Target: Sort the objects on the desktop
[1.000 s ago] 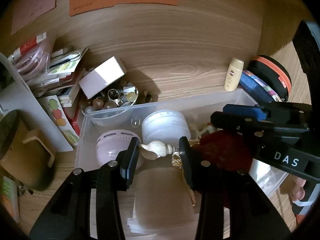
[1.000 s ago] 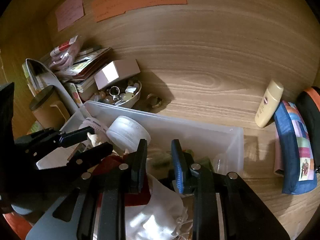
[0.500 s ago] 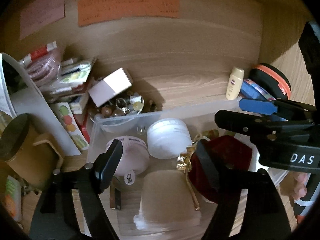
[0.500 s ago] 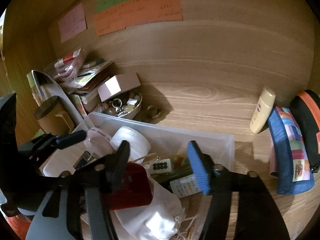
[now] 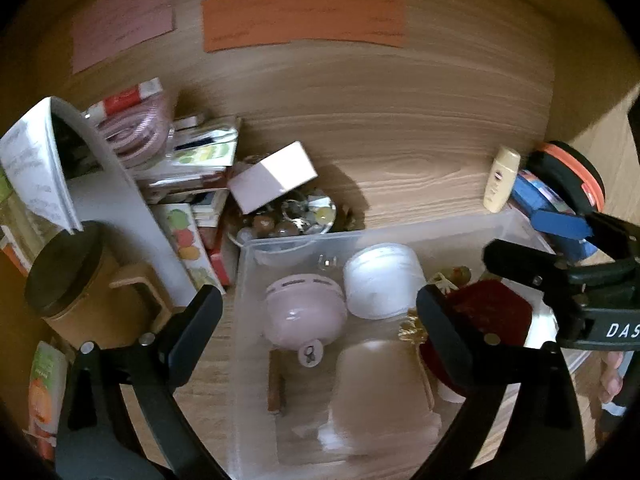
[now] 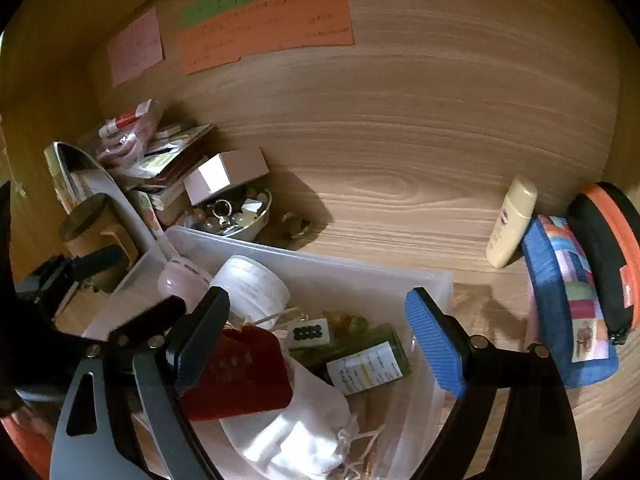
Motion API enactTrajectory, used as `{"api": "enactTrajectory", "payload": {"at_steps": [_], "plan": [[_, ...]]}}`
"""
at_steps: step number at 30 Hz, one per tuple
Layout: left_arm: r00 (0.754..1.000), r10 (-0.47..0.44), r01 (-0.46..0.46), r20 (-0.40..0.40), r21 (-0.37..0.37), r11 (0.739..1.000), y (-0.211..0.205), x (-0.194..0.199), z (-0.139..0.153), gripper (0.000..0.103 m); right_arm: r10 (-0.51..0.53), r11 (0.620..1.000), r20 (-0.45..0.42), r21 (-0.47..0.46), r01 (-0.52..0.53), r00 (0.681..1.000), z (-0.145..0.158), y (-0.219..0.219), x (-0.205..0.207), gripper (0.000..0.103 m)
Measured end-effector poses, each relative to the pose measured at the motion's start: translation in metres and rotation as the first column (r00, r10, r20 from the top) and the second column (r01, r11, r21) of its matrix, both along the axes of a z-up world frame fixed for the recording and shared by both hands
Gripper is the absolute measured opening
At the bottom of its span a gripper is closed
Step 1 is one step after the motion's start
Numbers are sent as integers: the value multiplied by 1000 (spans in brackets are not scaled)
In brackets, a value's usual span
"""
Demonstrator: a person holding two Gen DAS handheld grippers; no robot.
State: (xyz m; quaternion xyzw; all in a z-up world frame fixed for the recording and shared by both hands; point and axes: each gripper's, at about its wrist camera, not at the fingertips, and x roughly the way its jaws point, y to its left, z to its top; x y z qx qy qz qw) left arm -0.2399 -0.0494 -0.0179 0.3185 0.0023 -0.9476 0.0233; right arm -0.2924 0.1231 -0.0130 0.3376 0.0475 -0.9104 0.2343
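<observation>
A: We hold two grippers above a clear plastic bin [image 5: 256,248] on a wooden desk. What could go wrong from here?

B: Crowding, we think. Our left gripper [image 5: 320,312] and right gripper [image 6: 316,340] both hang over the same bin, close together. If we reach down at once, their arms may knock each other or tip the bin.

A: Are we gripping anything?

B: No. Both pairs of fingers are spread wide and empty. On the left, one finger sits outside the bin's left wall, the other over its middle.

A: What lies between the left fingers?

B: A pink round gadget [image 5: 306,310] and a white jar [image 5: 382,280], side by side in the bin and below the fingertips, not touching them. A red pouch [image 5: 492,312] sits just right of the right finger.

A: And on the right?

B: A mahjong tile [image 6: 309,333] and a green bottle [image 6: 366,360] lie between the fingers, lower down. The red pouch is beside the left finger, and a white drawstring bag [image 6: 296,436] lies under it.

A: Any other risk?

B: The desk is still cluttered. A cream lotion bottle [image 6: 510,222] leans on a blue pouch [image 6: 568,304]; a careless grab could topple it. A dish of trinkets [image 5: 296,220] presses against the bin's far wall and could spill if we shove the bin.
</observation>
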Motion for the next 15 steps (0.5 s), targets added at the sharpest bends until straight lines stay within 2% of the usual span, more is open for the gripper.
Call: {"api": "enactTrajectory", "payload": {"at_steps": [4, 7, 9, 12, 15], "plan": [[1000, 15, -14, -22, 29, 999, -6, 10, 13, 99, -24, 999, -17, 24, 24, 1000, 9, 3, 9, 91], [1000, 7, -6, -26, 26, 1000, -5, 17, 18, 100, -22, 1000, -37, 5, 22, 999, 19, 9, 20, 92], [999, 17, -17, -31, -5, 1000, -2, 23, 20, 101, -30, 999, -49, -26, 29, 998, 27, 17, 29, 103], [999, 21, -22, -42, -34, 999, 2, 34, 22, 101, -69, 996, -77, -65, 64, 995, 37, 29, 43, 103], [999, 8, -9, -47, -12, 1000, 3, 47, 24, 101, -79, 995, -88, -73, 73, 993, 41, 36, 55, 103]]}}
